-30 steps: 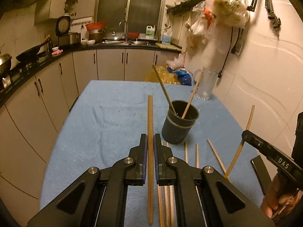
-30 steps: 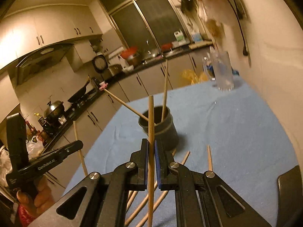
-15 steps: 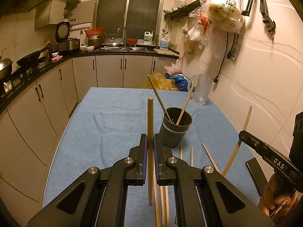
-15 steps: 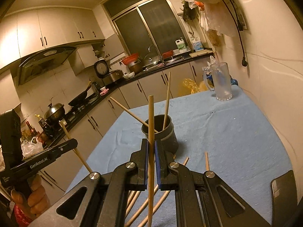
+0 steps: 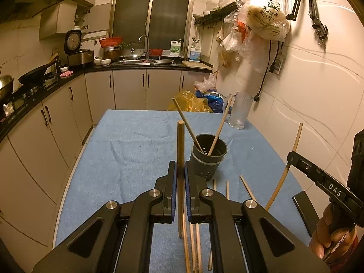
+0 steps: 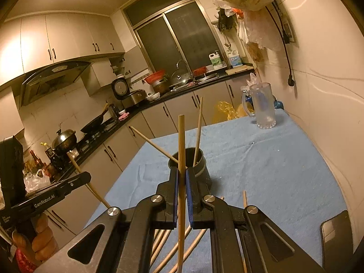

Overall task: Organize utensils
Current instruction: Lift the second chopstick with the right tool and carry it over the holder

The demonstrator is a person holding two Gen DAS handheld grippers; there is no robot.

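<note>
A: Chopsticks: two stand in the dark cup [image 5: 208, 157] mid-worktop [image 5: 127, 159], several lie loose near it. Left hand-held gripper [image 5: 180, 173] pinches one chopstick [image 5: 180, 150] upright, right hand-held gripper [image 6: 181, 177] clamps another [image 6: 181, 147].

B: So barely begun, I'd judge. Only the left view shows the loose ones [image 5: 246, 187] spread out.

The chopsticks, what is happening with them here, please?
A person is sorting chopsticks into the dark holder cup on the blue-covered table. The left claw is shut on one chopstick, and the right claw is shut on another chopstick; both are held upright near the cup. Two chopsticks already stand in the cup, and several loose chopsticks lie on the cloth.
</note>
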